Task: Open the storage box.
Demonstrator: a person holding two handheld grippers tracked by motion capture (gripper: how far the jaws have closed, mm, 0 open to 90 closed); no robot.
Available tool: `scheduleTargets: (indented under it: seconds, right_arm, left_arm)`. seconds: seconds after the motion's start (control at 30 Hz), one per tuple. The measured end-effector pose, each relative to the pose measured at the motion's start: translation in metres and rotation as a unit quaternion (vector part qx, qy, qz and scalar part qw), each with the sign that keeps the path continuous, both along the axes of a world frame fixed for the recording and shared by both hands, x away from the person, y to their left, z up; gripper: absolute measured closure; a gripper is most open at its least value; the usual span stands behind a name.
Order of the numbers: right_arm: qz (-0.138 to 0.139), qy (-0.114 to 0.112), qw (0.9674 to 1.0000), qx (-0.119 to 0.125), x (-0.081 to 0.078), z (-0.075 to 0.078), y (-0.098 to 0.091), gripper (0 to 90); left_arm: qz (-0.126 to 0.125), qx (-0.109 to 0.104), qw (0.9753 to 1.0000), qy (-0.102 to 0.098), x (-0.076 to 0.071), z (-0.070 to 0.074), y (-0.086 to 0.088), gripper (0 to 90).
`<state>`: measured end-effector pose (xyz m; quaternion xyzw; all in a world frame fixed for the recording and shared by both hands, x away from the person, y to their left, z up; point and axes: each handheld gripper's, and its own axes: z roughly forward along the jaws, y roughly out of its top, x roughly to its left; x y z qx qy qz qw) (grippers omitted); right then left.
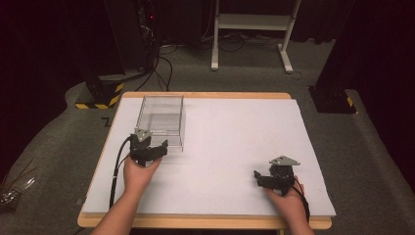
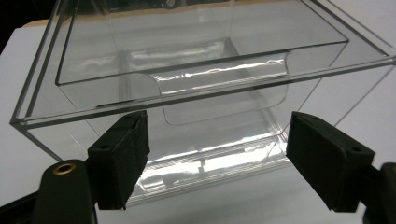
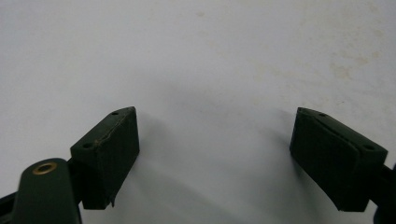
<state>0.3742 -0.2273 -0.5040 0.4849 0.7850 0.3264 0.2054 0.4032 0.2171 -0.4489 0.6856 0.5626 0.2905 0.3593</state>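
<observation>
A clear plastic box (image 1: 161, 120) stands on the white table top (image 1: 235, 137) at the back left. In the left gripper view the box (image 2: 196, 84) has an inner drawer with a curved cutout in its front wall. My left gripper (image 1: 157, 146) sits just in front of the box's near face. It is open, and its two black pads (image 2: 122, 156) stand apart from the plastic with nothing between them. My right gripper (image 1: 258, 177) rests low over the table at the front right. It is open too, with bare table between its pads (image 3: 109, 154).
The table's wooden edge (image 1: 195, 223) runs along the front. A white frame stand (image 1: 252, 29) and black-and-yellow floor bases (image 1: 100, 93) are on the carpet beyond the table. Each gripper trails a black cable (image 1: 116, 171).
</observation>
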Motion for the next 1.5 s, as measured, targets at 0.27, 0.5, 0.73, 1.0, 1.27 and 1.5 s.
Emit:
scheduleTargets:
  seconds: [0.27,0.5,0.73,1.0,1.27,1.5]
  right_arm:
    - [0.001,0.000,1.0000,0.000,0.000,0.000,0.000,15.4]
    - [0.001,0.000,1.0000,0.001,0.000,0.000,0.000,15.4]
    - [0.000,0.001,1.0000,0.002,0.000,0.000,-0.001,15.4]
    - [0.000,0.001,1.0000,0.004,0.000,0.000,-0.001,15.4]
    - [-0.001,0.001,1.0000,0.003,0.000,0.000,-0.001,15.4]
    - [-0.001,0.001,1.0000,0.003,0.000,0.000,-0.001,15.4]
  left_arm:
    - [0.011,-0.008,0.9999,-0.003,0.006,0.001,-0.002,22.3]
    - [0.016,-0.002,0.9998,-0.010,0.006,0.000,-0.008,23.7]
    - [0.035,0.003,0.9993,-0.017,0.005,0.000,-0.016,26.7]
    - [0.053,0.018,0.9980,-0.028,0.004,-0.003,-0.020,32.2]
    - [0.055,0.020,0.9979,-0.030,0.002,-0.003,-0.021,32.5]
    - [0.056,0.019,0.9978,-0.029,0.001,-0.003,-0.021,32.5]
